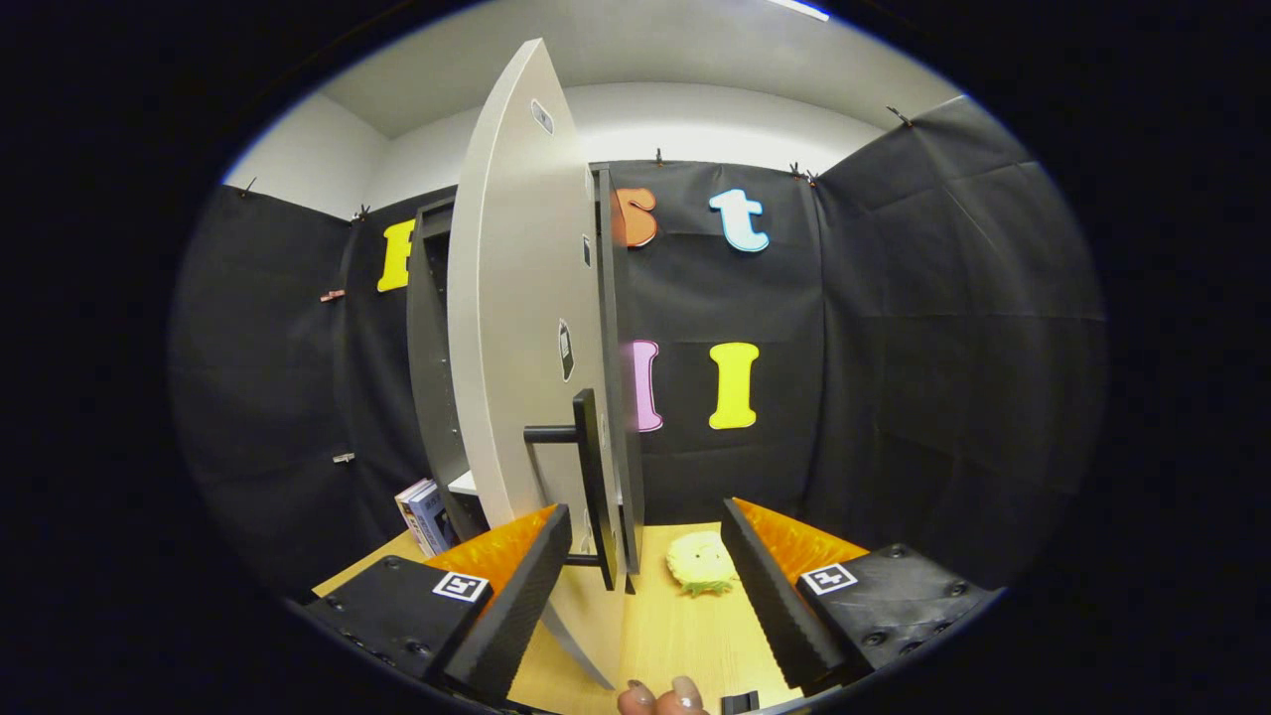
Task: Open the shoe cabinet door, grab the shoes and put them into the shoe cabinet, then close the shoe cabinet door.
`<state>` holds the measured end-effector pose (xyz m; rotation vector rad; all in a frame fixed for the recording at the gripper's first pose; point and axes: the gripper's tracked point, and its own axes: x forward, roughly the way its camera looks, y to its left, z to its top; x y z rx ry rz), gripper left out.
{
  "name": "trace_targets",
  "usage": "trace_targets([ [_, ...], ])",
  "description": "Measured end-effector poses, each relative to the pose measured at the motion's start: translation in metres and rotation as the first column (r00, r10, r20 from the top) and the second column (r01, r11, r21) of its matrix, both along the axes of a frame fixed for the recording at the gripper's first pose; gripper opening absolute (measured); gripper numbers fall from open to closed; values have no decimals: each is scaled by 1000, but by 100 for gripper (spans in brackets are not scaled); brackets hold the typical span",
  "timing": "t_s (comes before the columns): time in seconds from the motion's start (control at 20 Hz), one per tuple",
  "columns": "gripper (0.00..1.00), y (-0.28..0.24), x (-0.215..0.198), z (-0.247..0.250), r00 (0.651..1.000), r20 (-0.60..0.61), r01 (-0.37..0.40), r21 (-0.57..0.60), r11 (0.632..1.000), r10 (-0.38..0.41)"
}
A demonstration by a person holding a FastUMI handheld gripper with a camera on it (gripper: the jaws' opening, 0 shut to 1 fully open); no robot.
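The pale grey cabinet door (511, 328), edge-on at frame centre, carries its upright black bar handle (594, 477) between the wide-open, empty hand-held gripper (645, 566) fingers.

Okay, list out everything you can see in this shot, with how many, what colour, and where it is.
Tall grey shoe cabinet door: one, pale grey, swung open, edge toward the camera, just ahead of the fingers.
Black bar handle: one, black, on the door's edge, between the fingers and slightly beyond them.
Dark cabinet body: one, dark grey, behind the door.
Fluffy yellow slipper: one, pale yellow, on the table between the fingers, beyond them.
Light wooden table: one, tan, under everything.
Upright books: apparently two, bluish-white, beside the cabinet's base.
Gripper: one, open, fingers either side of the handle, not touching.
Person's fingertips: two, below the gripper.
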<state>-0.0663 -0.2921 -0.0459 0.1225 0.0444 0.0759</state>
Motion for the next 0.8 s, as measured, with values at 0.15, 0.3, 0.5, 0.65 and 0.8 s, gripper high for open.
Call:
trace_targets([
  [0.15, 98, 27, -2, 1, 1000, 9, -25, -18, 1000, 25],
  [0.3, 98, 58, 0, 1, 998, 12, -54, 6, 999, 54],
  [0.5, 98, 102, 4, -3, 997, 2, -71, 47, 996, 71],
  [0.65, 98, 134, 14, -9, 996, -10, -84, 58, 995, 85],
  [0.8, 98, 155, 24, -9, 997, -18, -70, 77, 995, 72],
])
